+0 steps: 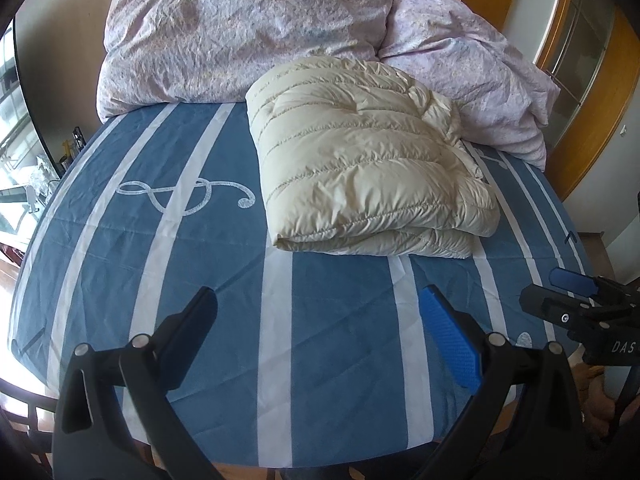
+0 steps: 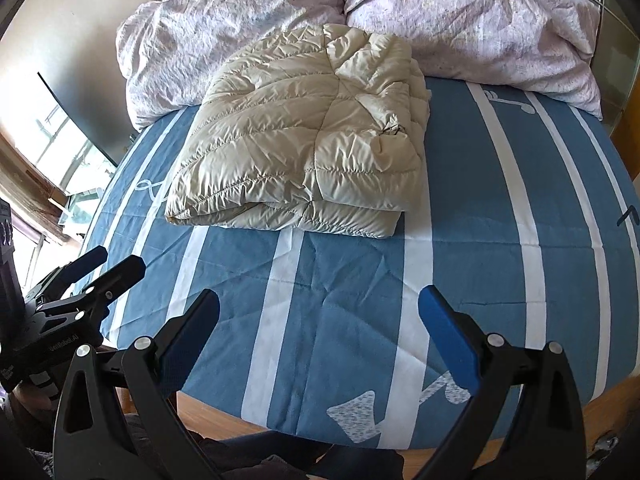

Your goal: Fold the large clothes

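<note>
A cream quilted down jacket lies folded into a thick rectangle on the blue-and-white striped bed sheet, towards the far side. It also shows in the right wrist view. My left gripper is open and empty, held above the sheet near the bed's front edge, well short of the jacket. My right gripper is open and empty too, also near the front edge. The right gripper shows at the right edge of the left wrist view, and the left gripper at the left edge of the right wrist view.
A crumpled pale pink duvet is piled at the head of the bed behind the jacket. A window and sill with small items lie to the left. Wooden cabinet doors stand to the right. The wooden bed frame runs under the front edge.
</note>
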Motion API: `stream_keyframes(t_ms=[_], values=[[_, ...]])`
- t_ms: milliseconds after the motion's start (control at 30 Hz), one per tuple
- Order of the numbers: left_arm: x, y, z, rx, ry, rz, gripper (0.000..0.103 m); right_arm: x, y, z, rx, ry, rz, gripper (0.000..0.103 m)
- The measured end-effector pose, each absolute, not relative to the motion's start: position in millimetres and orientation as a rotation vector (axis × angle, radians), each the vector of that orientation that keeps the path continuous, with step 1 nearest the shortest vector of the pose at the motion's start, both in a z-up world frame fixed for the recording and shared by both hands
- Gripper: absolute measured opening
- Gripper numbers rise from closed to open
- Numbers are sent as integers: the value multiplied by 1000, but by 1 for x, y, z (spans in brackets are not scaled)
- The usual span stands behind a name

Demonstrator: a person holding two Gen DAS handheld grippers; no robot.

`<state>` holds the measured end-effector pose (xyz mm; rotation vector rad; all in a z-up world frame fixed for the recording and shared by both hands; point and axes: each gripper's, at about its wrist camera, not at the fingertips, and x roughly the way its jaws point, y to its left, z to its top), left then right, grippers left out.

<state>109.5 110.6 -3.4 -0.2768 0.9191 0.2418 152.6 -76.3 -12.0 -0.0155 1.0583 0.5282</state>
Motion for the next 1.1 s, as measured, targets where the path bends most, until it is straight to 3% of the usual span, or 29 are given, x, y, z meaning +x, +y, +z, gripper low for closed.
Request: stream_keyframes(t_ms=[1100], values=[[109,111,-5,-372,892,170,101,153,-84,-10,21,1047,535,101]])
